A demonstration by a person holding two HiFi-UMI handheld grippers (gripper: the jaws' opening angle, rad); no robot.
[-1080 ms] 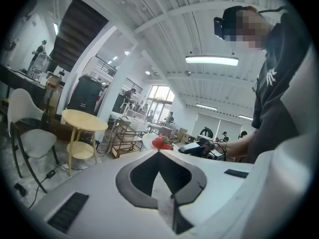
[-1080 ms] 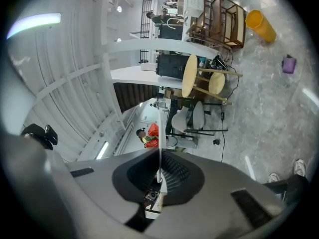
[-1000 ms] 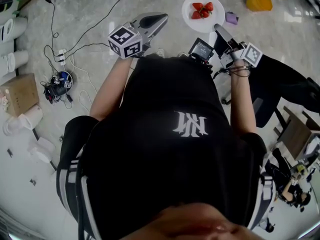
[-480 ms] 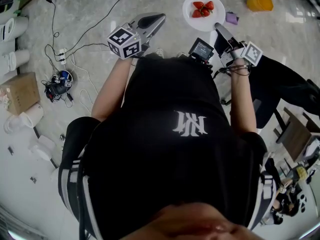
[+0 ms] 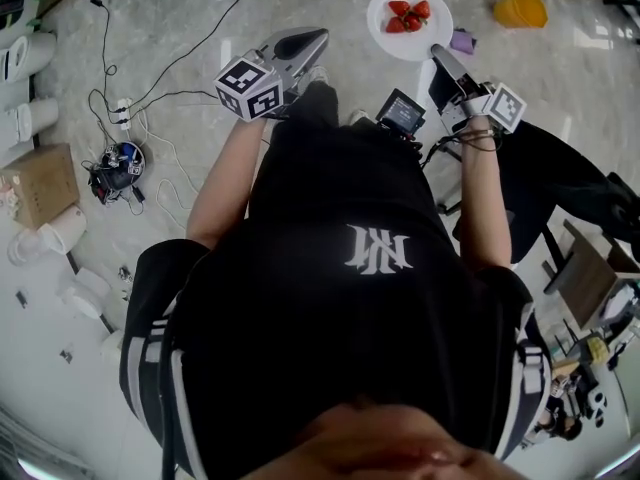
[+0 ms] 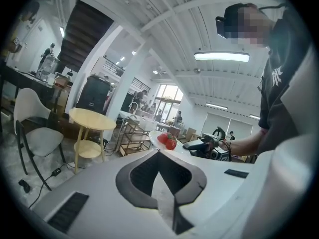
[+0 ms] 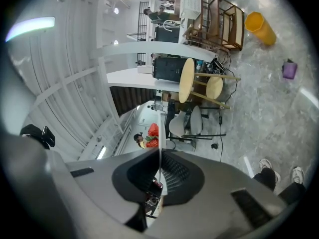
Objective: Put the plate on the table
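A white plate point(image 5: 408, 20) with red strawberries point(image 5: 408, 16) on it hangs above the marble floor, held by its near rim. My right gripper point(image 5: 436, 56) is shut on that rim. In the right gripper view the plate point(image 7: 159, 133) shows edge-on as a thin white line between the jaws point(image 7: 159, 153), with the strawberries point(image 7: 152, 132) beyond. My left gripper point(image 5: 322, 34) is shut with nothing in it, left of the plate. In the left gripper view its jaws point(image 6: 158, 152) point toward the plate point(image 6: 158, 135) and a round yellow table point(image 6: 92, 119).
On the floor beyond the plate lie a yellow cup point(image 5: 519, 6) and a small purple cup point(image 5: 462, 37). Cables and a power strip point(image 5: 122, 113) run at the left by a cardboard box point(image 5: 38, 186). A white chair point(image 6: 37, 133) stands near the yellow table point(image 7: 187, 79).
The plate and right gripper have drifted slightly forward over the floor. The person's leg has swung forward beneath the left gripper. Both grippers keep their states.
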